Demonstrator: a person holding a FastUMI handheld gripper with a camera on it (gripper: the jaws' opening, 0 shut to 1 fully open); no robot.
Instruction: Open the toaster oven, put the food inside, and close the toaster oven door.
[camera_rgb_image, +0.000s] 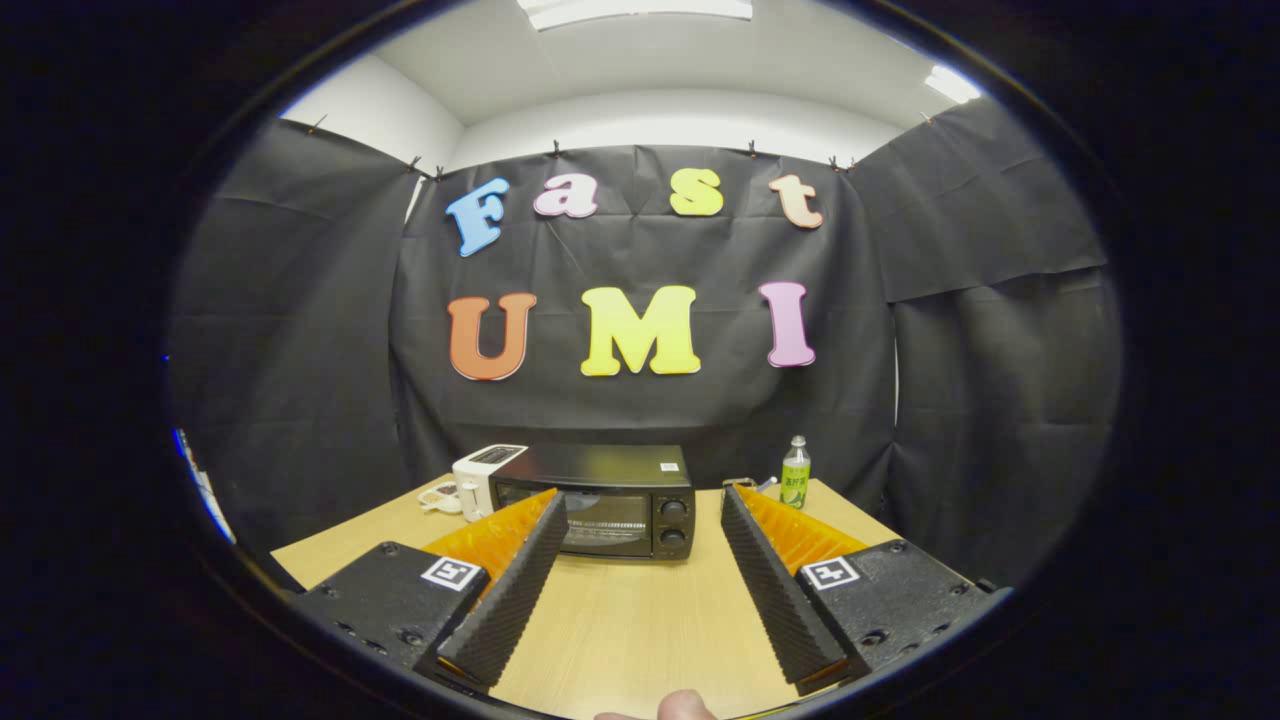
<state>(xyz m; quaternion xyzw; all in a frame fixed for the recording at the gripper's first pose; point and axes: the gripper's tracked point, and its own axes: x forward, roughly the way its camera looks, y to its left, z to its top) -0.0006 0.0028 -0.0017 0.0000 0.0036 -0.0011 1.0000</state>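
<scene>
A black toaster oven (600, 500) stands at the far side of the wooden table (640, 610), beyond my fingers. Its glass door is shut, and two knobs (673, 522) sit on its right side. My gripper (640, 500) is open above the table, with its ribbed black fingers (515, 590) spread wide and nothing between them. The left finger covers part of the oven's door. I cannot pick out the food from here.
A white pop-up toaster (477, 476) stands just left of the oven, with a small white object (440, 497) in front of it. A green bottle (796, 472) stands to the oven's right near the table's back edge. A fingertip (685, 706) shows below the fingers.
</scene>
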